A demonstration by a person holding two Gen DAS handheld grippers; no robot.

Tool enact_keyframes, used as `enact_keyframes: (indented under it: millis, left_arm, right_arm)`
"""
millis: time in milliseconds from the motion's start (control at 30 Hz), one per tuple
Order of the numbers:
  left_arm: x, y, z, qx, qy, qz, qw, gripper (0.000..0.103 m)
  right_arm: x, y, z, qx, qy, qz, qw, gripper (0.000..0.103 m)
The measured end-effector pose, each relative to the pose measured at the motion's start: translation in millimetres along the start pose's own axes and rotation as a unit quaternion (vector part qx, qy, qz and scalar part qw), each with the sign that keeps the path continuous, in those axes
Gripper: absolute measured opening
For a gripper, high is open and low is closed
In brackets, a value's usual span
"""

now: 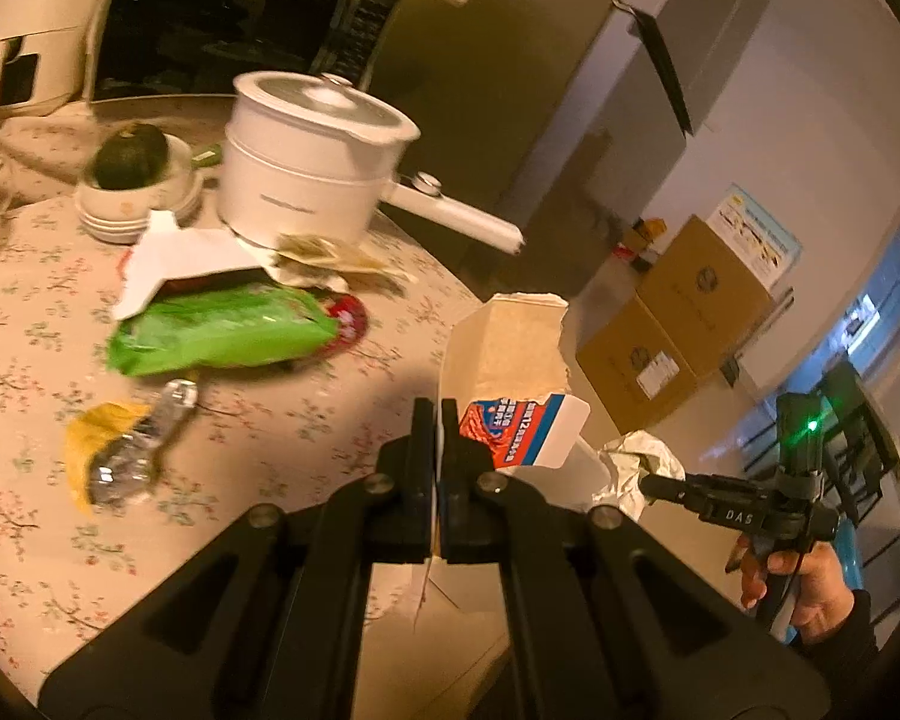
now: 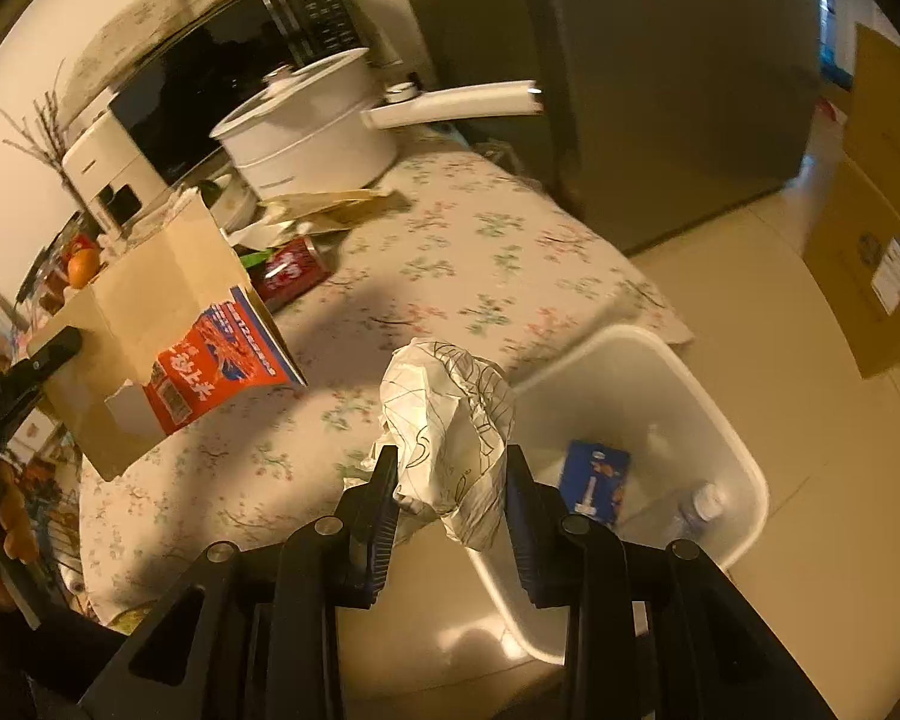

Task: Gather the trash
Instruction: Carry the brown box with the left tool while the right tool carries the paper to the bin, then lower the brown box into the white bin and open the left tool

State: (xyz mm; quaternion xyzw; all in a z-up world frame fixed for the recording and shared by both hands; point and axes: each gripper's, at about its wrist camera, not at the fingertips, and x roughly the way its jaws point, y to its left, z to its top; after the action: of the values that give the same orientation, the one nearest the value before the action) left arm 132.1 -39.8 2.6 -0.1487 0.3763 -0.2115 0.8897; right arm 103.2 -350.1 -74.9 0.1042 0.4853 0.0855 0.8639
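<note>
Crumpled white paper (image 2: pixel 450 438) sits pinched between the fingers of the right gripper (image 2: pixel 452 468), just beside the white trash bin (image 2: pixel 744 450) on the floor. Cardboard of an opened carton (image 1: pixel 510 372) is clamped by the left gripper (image 1: pixel 437 420), fingers pressed together on its wall, above the floral tablecloth (image 1: pixel 30 540). More trash, a green bag (image 1: pixel 222 330) and a red can (image 2: pixel 291 267), lies near the white pot (image 1: pixel 312 174).

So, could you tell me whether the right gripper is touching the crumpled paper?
Touching: the right wrist view shows the right gripper with both fingers pressed into the crumpled paper.

We count one white pot (image 1: pixel 306 174) | one soda can (image 2: pixel 291 267) | two stacked cardboard boxes (image 1: pixel 672 324) | one bin (image 2: pixel 660 396) | two grippers (image 1: pixel 437 420).
</note>
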Motion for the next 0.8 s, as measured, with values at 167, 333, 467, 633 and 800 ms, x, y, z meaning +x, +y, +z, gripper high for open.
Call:
enact_keyframes:
  millis: [167, 333, 467, 633, 800]
  left_arm:
    - [22.0, -23.0, -8.9, 0.018, 0.023, -0.011, 0.9995, 0.001]
    - [46.1, -49.0, -19.4, 0.042, 0.047, -0.018, 0.9979, 0.001]
    - [67.4, -69.7, -30.2, 0.061, 0.067, -0.02, 0.9957, 0.001]
    - [91.9, -90.6, -41.7, 0.08, 0.09, -0.023, 0.9924, 0.001]
    - [111.2, -100.5, -50.6, 0.088, 0.107, -0.019, 0.9902, 0.001]
  right_arm:
    - [-7.4, -25.1, -10.5, 0.018, 0.0, -0.011, 1.0, 0.034]
    - [-13.8, -50.8, -21.6, 0.034, 0.001, -0.021, 0.999, 0.034]
    - [-18.9, -71.0, -30.1, 0.049, 0.003, -0.028, 0.998, 0.034]
    - [-24.8, -88.2, -37.6, 0.062, 0.004, -0.033, 0.998, 0.034]
    - [-23.9, -96.2, -42.1, 0.063, 0.01, -0.037, 0.997, 0.034]
